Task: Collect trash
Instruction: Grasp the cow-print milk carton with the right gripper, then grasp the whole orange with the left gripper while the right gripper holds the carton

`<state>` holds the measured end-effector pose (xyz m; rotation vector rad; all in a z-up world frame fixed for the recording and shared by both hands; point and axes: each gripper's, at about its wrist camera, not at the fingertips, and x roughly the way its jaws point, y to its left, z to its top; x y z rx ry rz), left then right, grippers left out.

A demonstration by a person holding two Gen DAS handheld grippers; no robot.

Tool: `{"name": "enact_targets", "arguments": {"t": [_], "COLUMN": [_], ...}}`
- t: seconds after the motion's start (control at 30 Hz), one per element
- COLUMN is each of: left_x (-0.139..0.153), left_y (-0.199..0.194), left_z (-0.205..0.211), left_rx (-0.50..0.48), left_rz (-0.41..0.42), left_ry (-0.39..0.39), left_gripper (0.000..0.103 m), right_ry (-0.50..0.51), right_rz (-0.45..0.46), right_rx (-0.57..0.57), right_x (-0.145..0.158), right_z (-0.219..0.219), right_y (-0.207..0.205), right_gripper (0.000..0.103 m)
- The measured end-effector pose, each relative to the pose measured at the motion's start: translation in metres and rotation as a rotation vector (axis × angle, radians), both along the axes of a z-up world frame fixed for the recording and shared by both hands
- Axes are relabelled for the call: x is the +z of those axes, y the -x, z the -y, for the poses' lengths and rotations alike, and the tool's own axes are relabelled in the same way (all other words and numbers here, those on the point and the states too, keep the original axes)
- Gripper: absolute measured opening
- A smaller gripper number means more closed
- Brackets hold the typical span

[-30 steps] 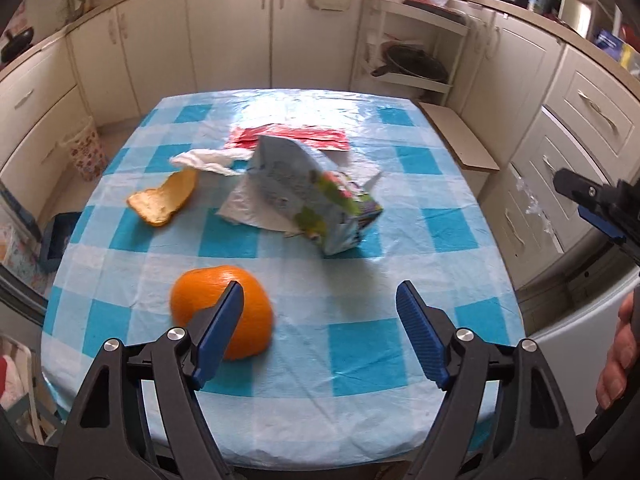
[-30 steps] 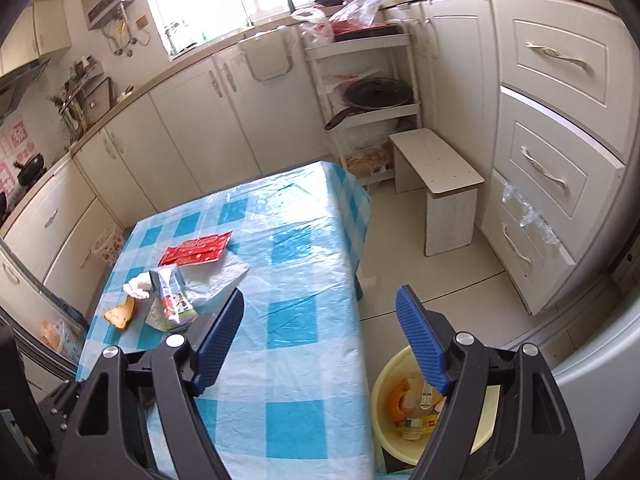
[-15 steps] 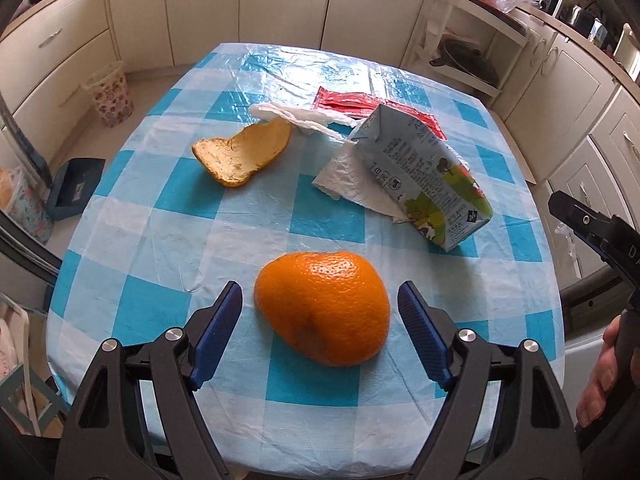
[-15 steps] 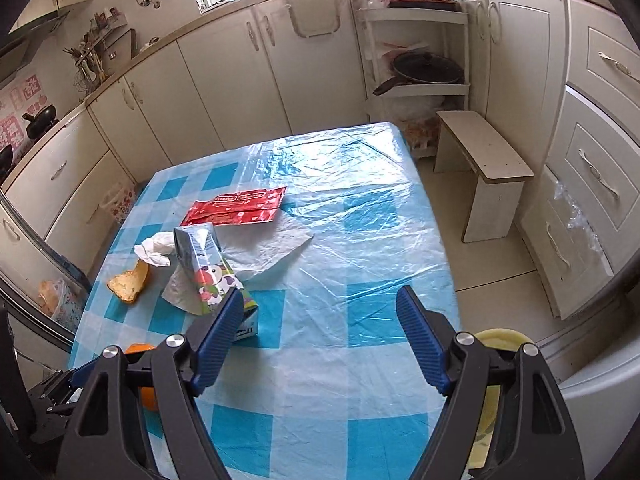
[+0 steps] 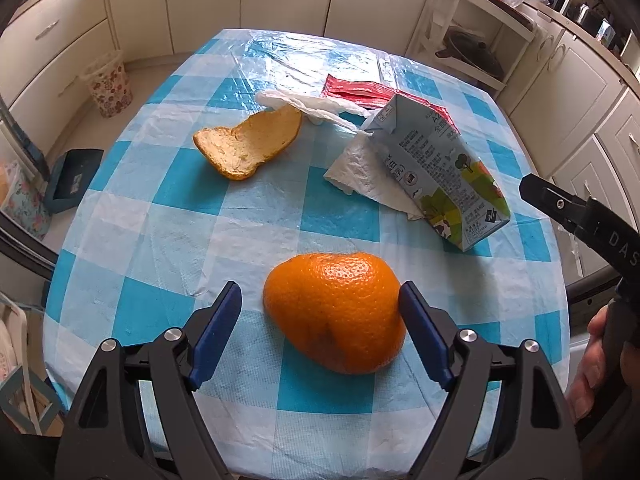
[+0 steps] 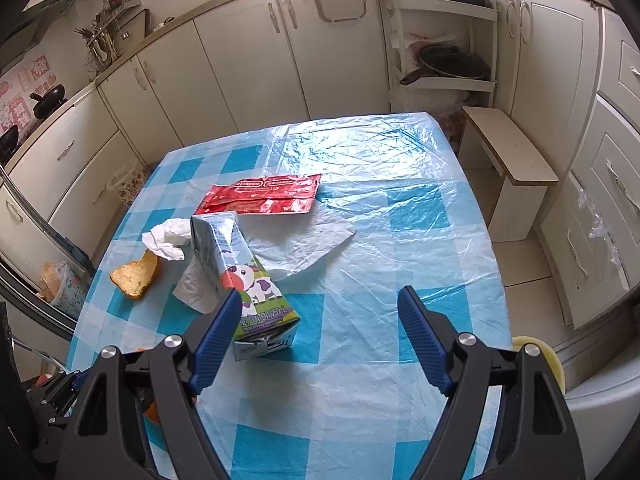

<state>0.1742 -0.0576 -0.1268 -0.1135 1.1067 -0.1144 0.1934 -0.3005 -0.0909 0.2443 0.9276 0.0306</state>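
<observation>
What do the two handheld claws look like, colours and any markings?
Both the left claw and right claw share one build: black plastic arms with silver rivets and ribbed blue finger pads. The right claw's black body carries pale lettering, partly cut off.

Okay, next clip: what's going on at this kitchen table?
A person with a hand-held gripper in each hand is clearing trash off a blue-and-white checked tablecloth. The left hand-held gripper is open, with a large domed piece of orange peel between its jaws, not yet squeezed. The right hand-held gripper is open and holds nothing, near a tipped milk carton with a cartoon cow. A smaller peel piece, crumpled white tissues and a red foil wrapper lie uncollected.
</observation>
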Motion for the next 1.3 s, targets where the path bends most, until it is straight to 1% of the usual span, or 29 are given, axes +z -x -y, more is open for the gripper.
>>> {"name": "enact_targets", "arguments": {"t": [0.33,0.57,0.67,0.8,0.83,0.87,0.9,0.93,1.03,1.07,1.1,1.3], "left_x": [-0.004,-0.012,-0.015,-0.017,-0.017,-0.017,-0.018,-0.018,-0.018,-0.018,-0.018,-0.018], "left_y": [-0.011,-0.015,-0.014,-0.012,-0.012,-0.012,-0.012,-0.012,-0.011,-0.011,-0.011,-0.011], "left_z": [0.008,0.013,0.014,0.016,0.016,0.016,0.016,0.016,0.016,0.017,0.017,0.019], "left_rx": [-0.026,-0.064,-0.079,-0.096,-0.098,-0.100,-0.101,-0.102,-0.103,-0.103,-0.102,-0.101], "left_rz": [0.004,-0.018,-0.022,-0.027,-0.026,-0.026,-0.027,-0.027,-0.027,-0.028,-0.030,-0.033], "left_ry": [-0.030,-0.037,-0.040,-0.048,-0.049,-0.050,-0.050,-0.049,-0.052,-0.053,-0.053,-0.062], "left_gripper": [0.080,0.080,0.080,0.081,0.081,0.082,0.082,0.082,0.082,0.082,0.082,0.082], "right_ry": [0.002,0.005,0.023,0.072,0.079,0.086,0.087,0.081,0.069,0.069,0.069,0.028], "right_rz": [-0.016,-0.032,-0.038,-0.042,-0.043,-0.046,-0.052,-0.063,-0.059,-0.057,-0.055,-0.034], "right_rx": [0.046,0.079,0.096,0.123,0.129,0.136,0.143,0.153,0.168,0.175,0.177,0.174], "right_x": [-0.004,-0.010,-0.013,-0.019,-0.020,-0.022,-0.023,-0.025,-0.024,-0.022,-0.020,-0.008], "right_z": [-0.012,-0.025,-0.033,-0.045,-0.047,-0.049,-0.050,-0.051,-0.053,-0.054,-0.053,-0.039], "right_y": [-0.017,-0.029,-0.032,-0.035,-0.035,-0.036,-0.036,-0.037,-0.035,-0.034,-0.033,-0.019], "right_gripper": [0.079,0.079,0.079,0.079,0.077,0.069,0.056,0.050,0.042,0.035,0.034,0.034]}}
